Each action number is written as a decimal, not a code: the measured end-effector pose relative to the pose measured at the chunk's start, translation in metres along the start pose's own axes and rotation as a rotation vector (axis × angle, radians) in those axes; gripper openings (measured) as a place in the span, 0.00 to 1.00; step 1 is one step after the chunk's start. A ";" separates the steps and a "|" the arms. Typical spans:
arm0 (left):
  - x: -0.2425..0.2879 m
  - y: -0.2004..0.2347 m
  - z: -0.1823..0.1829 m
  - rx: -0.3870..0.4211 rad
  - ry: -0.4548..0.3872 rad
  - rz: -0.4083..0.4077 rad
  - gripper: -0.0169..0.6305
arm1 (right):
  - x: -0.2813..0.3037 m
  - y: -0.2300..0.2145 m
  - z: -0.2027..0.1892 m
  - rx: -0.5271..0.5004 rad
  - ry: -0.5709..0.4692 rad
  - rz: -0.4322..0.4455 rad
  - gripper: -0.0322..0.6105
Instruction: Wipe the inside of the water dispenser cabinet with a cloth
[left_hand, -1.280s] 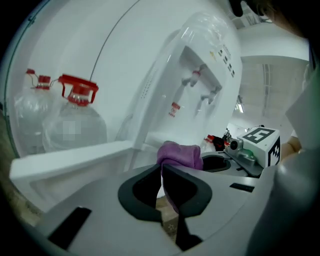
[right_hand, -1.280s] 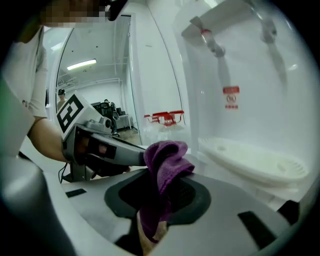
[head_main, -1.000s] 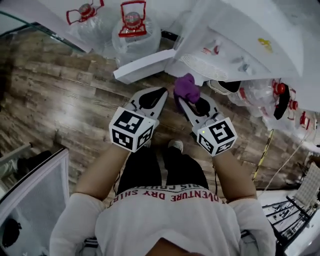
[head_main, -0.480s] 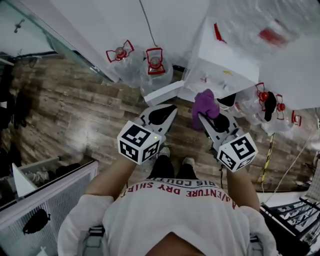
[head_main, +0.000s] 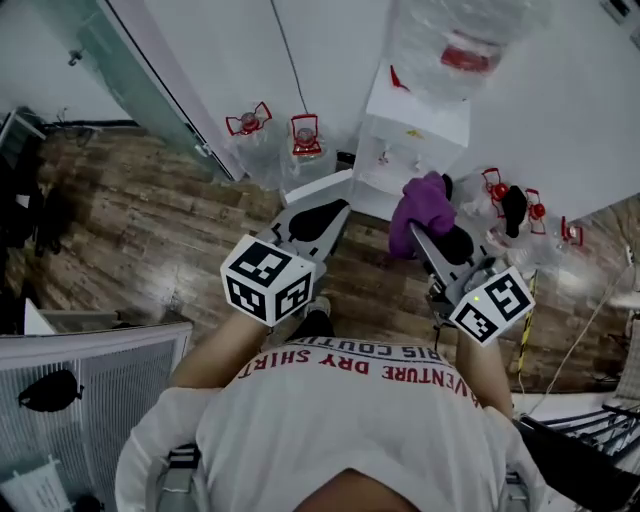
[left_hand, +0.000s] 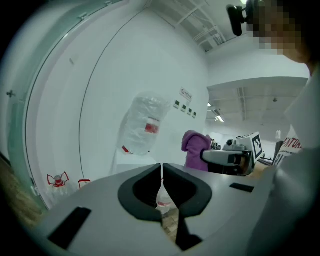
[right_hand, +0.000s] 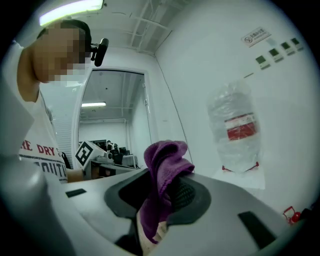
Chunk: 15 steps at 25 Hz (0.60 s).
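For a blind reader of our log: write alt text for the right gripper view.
The right gripper is shut on a purple cloth that bunches up above its fingers. Beyond, a plastic-wrapped water bottle stands on a white dispenser against a white wall.

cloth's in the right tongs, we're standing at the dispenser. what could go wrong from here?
1. The purple cloth is pinched by one fold in the right tongs, most of it bunched loose above; rubbing the cabinet walls could drag it out.
2. The open cabinet door juts out near the shut, empty left tongs; reaching in could knock it.
3. Water jugs crowd the floor beside the dispenser; crouching may bump them.
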<state>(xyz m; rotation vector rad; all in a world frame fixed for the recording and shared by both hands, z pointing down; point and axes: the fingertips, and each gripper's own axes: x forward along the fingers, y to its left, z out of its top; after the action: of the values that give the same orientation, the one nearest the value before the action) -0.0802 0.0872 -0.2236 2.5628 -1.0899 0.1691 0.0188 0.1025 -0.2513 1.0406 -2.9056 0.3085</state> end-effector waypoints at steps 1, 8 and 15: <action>-0.007 -0.017 0.000 0.003 -0.004 -0.010 0.08 | -0.015 0.006 0.000 0.006 -0.007 -0.011 0.21; -0.042 -0.121 -0.007 0.083 -0.042 -0.077 0.08 | -0.109 0.045 0.019 0.004 -0.101 -0.071 0.21; -0.064 -0.168 -0.014 0.049 -0.055 -0.099 0.08 | -0.155 0.076 0.020 -0.037 -0.120 -0.073 0.21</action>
<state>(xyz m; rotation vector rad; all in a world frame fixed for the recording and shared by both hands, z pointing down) -0.0042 0.2428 -0.2716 2.6724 -0.9869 0.1026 0.0908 0.2526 -0.3000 1.1956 -2.9557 0.1952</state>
